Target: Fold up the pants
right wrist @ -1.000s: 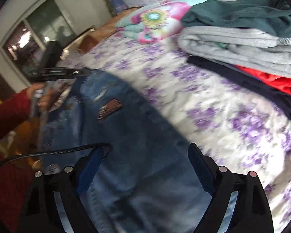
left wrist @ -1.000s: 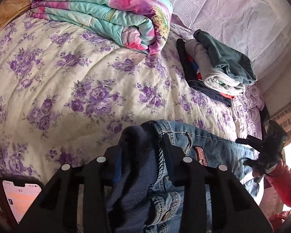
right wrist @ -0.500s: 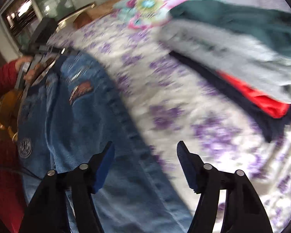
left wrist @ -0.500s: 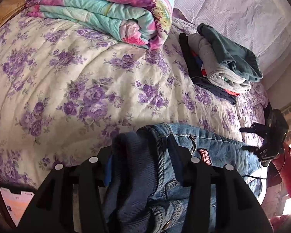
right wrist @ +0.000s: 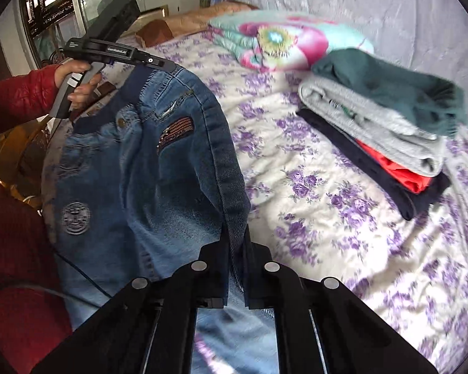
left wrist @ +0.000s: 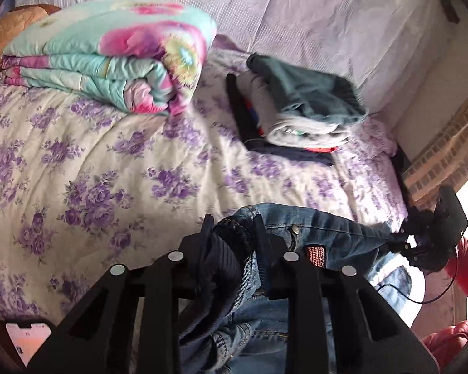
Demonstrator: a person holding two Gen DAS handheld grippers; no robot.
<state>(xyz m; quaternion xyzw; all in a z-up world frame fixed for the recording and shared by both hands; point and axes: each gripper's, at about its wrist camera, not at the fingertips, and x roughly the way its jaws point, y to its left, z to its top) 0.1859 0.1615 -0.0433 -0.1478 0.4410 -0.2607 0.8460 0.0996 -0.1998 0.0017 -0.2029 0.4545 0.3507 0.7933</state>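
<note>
Blue jeans (right wrist: 146,168) with a dark ribbed waistband and a striped patch hang partly lifted over the flowered bed. In the left wrist view the left gripper (left wrist: 233,227) has its jaws closing tight on the waistband of the jeans (left wrist: 327,233), with fabric bunched between the pads. In the right wrist view the right gripper (right wrist: 235,240) is closing hard on the jeans' side seam lower down the leg. The left gripper (right wrist: 159,62) shows there too, held by a hand in a red sleeve (right wrist: 18,96). The right gripper (left wrist: 433,240) appears at the right edge of the left wrist view.
A folded floral quilt (left wrist: 109,59) lies at the back left of the bed (left wrist: 109,162). A stack of folded clothes (left wrist: 296,115) sits at the back right. A phone (left wrist: 28,339) lies by the near left edge. A window (right wrist: 53,3) is behind the left hand.
The right jaws went from wide open over the jeans to shut on the side seam. Both hands rose, and the jeans came up off the bed. The left gripper kept hold of the waistband.
</note>
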